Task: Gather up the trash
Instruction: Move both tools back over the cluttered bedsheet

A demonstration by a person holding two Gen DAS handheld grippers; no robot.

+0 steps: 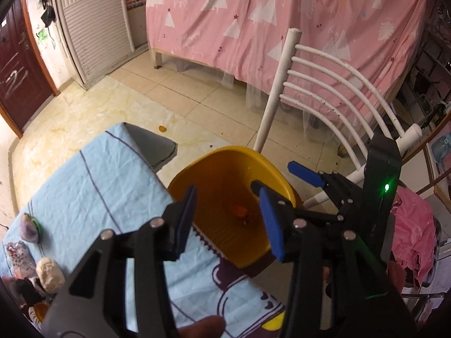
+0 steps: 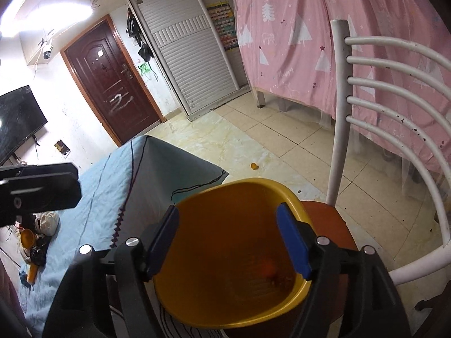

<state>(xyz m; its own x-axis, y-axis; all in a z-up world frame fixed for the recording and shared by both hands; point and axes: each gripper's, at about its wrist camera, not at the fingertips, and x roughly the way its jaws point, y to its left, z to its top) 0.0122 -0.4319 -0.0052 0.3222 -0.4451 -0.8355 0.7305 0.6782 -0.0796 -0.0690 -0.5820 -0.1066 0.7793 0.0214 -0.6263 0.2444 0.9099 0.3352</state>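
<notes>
Both grippers, left gripper (image 1: 229,219) and right gripper (image 2: 229,242), hang with jaws apart and empty over one yellow plastic bin (image 2: 225,276), orange scraps (image 2: 269,267) at its bottom; beside it the blue-clothed table (image 1: 93,186); behind, one white slatted chair (image 1: 332,84); one orange scrap (image 2: 254,165) on the floor; only the right view shows the television (image 2: 19,118).

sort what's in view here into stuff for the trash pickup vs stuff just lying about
For the job:
- yellow bin
- scraps in the bin
- orange bit on the floor
- clutter on the blue cloth

Lying about:
- white chair
- pink curtain
- door
- TV
</notes>
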